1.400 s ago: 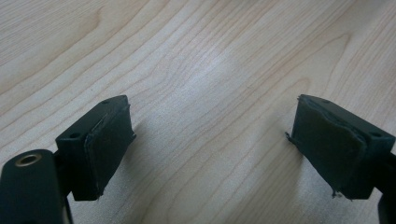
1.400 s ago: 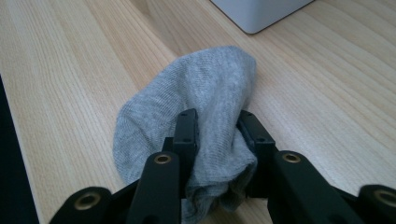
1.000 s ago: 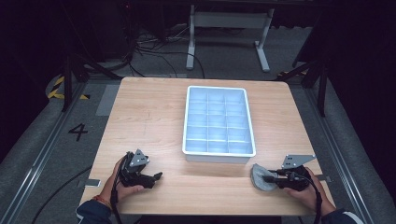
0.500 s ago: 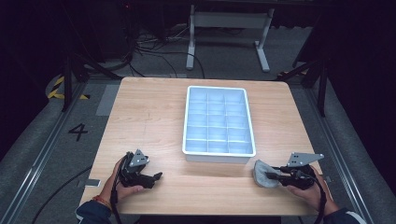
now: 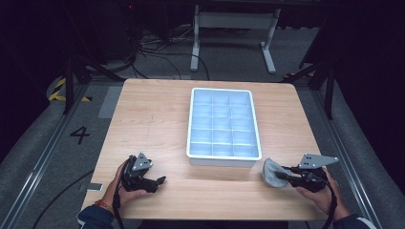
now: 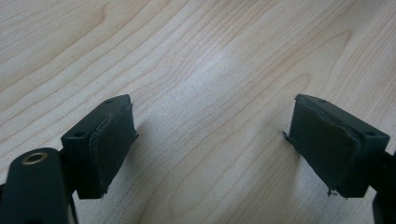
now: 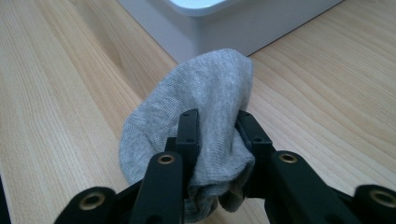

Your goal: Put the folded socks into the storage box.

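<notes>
A grey sock (image 5: 272, 172) (image 7: 196, 116) lies bunched on the wooden table near the front right corner of the white divided tray (image 5: 223, 125). My right gripper (image 5: 282, 175) (image 7: 217, 126) is shut on the sock, its two black jaws pinching the fabric from both sides. The tray's white wall (image 7: 243, 28) stands just beyond the sock. My left gripper (image 5: 157, 181) (image 6: 210, 140) rests near the table's front left, jaws wide open over bare wood with nothing between them.
The tray has several small compartments, all looking bare. The table's front edge (image 5: 210, 217) runs close to both hands. Dark floor, cables and a metal stand (image 5: 234, 21) lie beyond the far edge.
The right gripper and the sock have shifted slightly to the right along the table's front. The left gripper has stayed put.
</notes>
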